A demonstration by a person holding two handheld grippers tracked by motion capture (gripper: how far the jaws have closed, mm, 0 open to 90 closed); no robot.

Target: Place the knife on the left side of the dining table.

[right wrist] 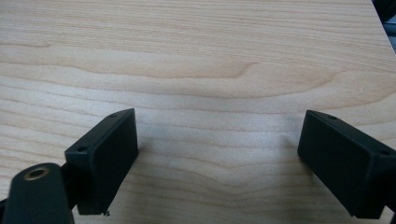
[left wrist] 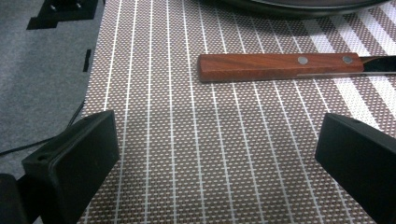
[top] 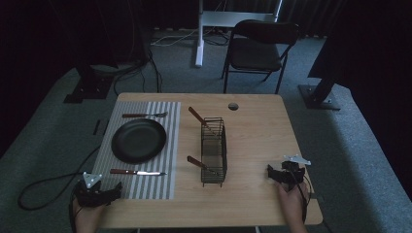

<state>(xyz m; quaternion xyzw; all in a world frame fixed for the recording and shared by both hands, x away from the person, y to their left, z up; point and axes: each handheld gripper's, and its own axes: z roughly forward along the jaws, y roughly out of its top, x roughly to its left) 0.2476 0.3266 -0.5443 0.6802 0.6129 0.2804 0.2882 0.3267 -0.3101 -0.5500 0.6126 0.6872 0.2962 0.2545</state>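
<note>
The bench (top: 252,145) has bare wood across its right half, and there the right claw (top: 273,174) rests near the front edge, jaws spread wide and empty. The striped placemat (top: 141,145) covers the left part, reaching almost to the front rim. The left claw (top: 112,190) sits at the mat's near left corner, wide open, holding nothing. Just ahead of it lies the knife (left wrist: 299,66), flat, wooden handle with two rivets; its blade is cut off in the left gripper view. A black plate (top: 139,140) lies just beyond it. The wire basket (top: 214,151) stands mid-bench, its contents dim.
</note>
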